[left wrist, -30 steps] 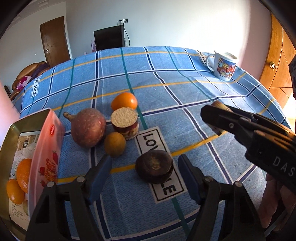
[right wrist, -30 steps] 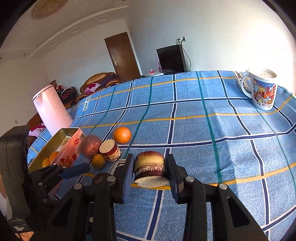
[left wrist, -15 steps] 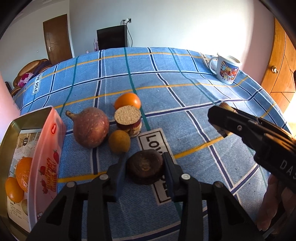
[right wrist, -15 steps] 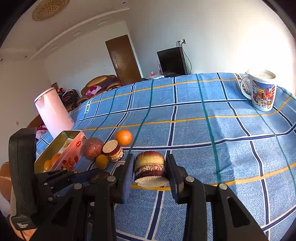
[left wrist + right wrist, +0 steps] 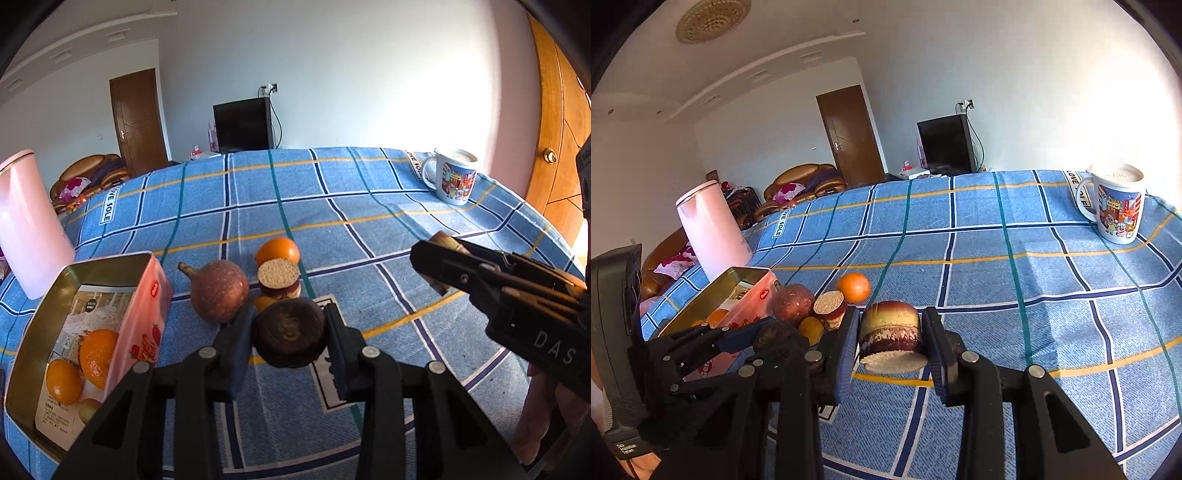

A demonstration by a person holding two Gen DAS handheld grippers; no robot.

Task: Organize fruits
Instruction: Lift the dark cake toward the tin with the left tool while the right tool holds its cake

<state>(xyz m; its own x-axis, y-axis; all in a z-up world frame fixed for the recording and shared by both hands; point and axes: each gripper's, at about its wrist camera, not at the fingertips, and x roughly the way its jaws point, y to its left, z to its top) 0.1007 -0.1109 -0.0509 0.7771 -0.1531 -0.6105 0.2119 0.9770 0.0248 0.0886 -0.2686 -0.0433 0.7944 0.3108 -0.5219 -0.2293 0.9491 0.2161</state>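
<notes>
My left gripper (image 5: 290,338) is shut on a dark brown round fruit (image 5: 289,332) and holds it above the blue checked cloth. My right gripper (image 5: 891,338) is shut on a cut purple fruit piece (image 5: 891,336) with a pale cut face down, held above the cloth. On the cloth lie a large brownish fruit with a stem (image 5: 218,290), a cut half with a pale top (image 5: 279,278), an orange (image 5: 277,250) and a small yellow fruit (image 5: 811,329). An open tin (image 5: 33,306) at left holds oranges (image 5: 98,352).
A pink kettle (image 5: 711,230) stands behind the tin at far left. A printed mug (image 5: 1115,205) stands at the far right of the table. The right gripper body (image 5: 517,306) fills the right side of the left wrist view. The table's near edge is close below.
My left gripper closed on the dark brown fruit and lifted it off the cloth. My right gripper kept its hold on the cut piece and rose slightly.
</notes>
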